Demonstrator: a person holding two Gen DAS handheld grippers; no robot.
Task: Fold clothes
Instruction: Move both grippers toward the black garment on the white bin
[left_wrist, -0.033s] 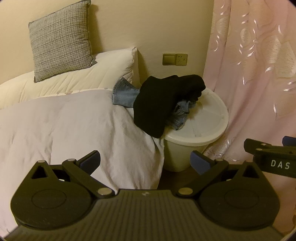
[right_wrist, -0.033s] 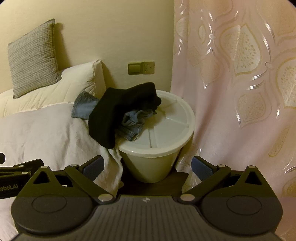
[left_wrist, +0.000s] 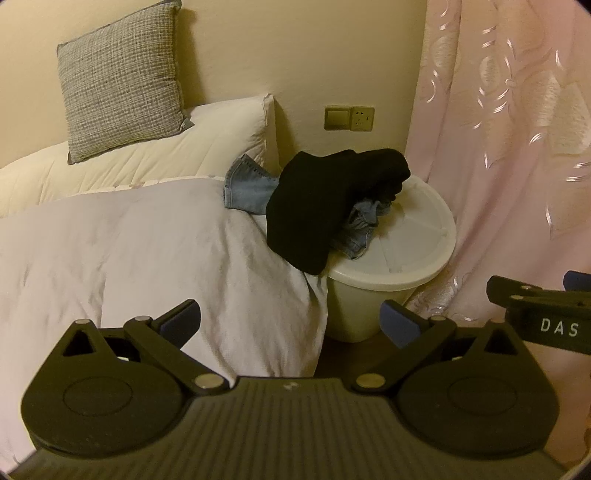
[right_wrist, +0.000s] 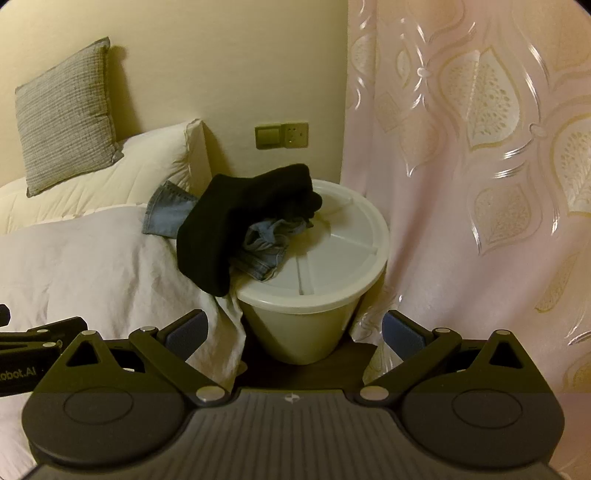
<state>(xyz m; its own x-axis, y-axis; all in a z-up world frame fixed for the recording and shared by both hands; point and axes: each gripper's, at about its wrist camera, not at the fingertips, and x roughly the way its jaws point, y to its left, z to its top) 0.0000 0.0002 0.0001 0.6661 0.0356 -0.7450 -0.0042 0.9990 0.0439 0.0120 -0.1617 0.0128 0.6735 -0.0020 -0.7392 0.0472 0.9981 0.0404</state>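
While a soft black garment (left_wrist: 317, 206) slumps over crumpled blue denim jeans (left_wrist: 247, 188), both lie across the smooth white round lid (left_wrist: 417, 236) of a cream plastic bin (right_wrist: 306, 332) and onto the bed's wrinkled pale duvet (left_wrist: 129, 251). Left claw (left_wrist: 290, 321) and right claw (right_wrist: 293, 330) gape fully wide, empty, well short of them. An embossed pink curtain (right_wrist: 480, 184) hangs beside.
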